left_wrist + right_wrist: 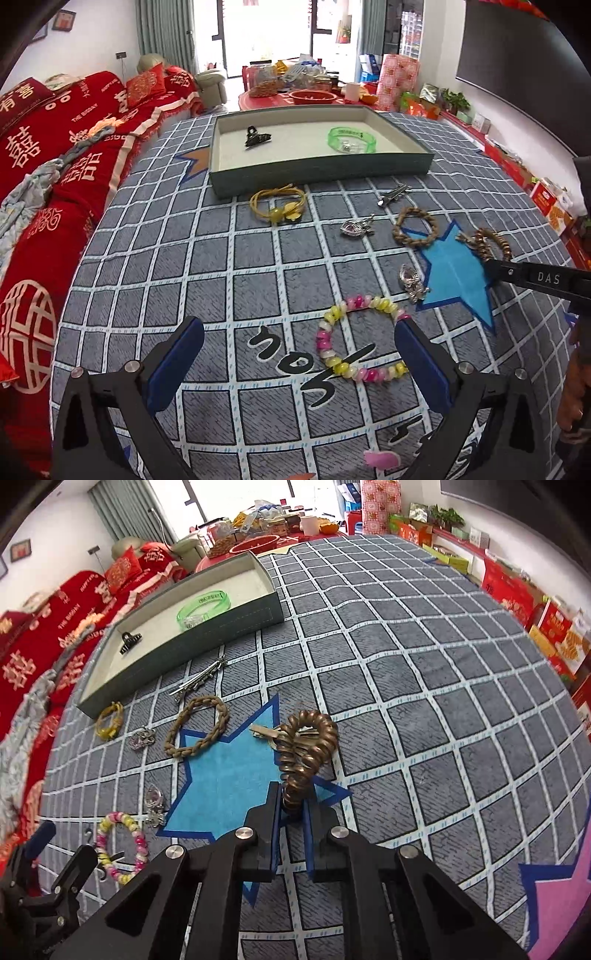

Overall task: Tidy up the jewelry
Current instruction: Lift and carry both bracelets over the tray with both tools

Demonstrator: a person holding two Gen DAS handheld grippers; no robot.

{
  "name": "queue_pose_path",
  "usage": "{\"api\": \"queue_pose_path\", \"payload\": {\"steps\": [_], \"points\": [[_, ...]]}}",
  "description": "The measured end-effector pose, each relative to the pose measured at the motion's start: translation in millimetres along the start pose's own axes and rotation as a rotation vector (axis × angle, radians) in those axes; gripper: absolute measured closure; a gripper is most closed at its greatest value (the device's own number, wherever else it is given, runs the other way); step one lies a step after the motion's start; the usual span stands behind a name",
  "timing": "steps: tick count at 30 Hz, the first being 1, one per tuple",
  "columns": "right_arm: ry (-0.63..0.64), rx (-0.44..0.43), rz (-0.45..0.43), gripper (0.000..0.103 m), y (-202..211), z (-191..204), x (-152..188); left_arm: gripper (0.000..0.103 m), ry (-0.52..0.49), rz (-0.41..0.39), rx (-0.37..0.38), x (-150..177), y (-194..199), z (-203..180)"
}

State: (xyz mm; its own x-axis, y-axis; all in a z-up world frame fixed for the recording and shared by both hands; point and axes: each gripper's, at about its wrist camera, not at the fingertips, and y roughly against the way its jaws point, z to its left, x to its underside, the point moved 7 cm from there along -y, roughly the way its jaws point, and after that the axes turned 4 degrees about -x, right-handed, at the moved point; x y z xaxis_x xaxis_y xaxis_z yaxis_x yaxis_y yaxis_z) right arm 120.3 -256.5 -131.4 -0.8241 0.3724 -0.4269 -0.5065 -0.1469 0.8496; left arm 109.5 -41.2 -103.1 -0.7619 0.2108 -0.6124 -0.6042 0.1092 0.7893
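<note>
Right now the bronze-coloured coiled spiral bracelet is standing up from the grey checked cloth beside the blue star patch, its lower end pinched between the clenched pads of the right gripper. Off to the left, the left gripper is hanging released, jaws spread wide around the pink-and-yellow beaded bracelet without touching it. Farther back, the shallow grey-green tray is holding a translucent green bangle and a black claw hair clip.
</note>
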Motion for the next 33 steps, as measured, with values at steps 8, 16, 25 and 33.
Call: {"api": "queue_pose_path", "payload": {"steps": [8,16,25,33], "points": [[-0.046,-0.062,-0.027,0.092,14,-7,0,0.018,0.005,0.13,0.066,4,-30,-9],[-0.046,-0.102,-0.041,0.092,25,-1,-2,0.081,-0.117,0.087,0.098,8,-19,-29],[-0.02,-0.146,-0.08,0.092,47,11,-13,0.081,-0.064,0.02,0.172,-8,14,-23],[0.026,-0.187,-0.111,0.092,64,33,-41,0.081,-0.017,-0.061,0.185,-48,37,-10]]}}
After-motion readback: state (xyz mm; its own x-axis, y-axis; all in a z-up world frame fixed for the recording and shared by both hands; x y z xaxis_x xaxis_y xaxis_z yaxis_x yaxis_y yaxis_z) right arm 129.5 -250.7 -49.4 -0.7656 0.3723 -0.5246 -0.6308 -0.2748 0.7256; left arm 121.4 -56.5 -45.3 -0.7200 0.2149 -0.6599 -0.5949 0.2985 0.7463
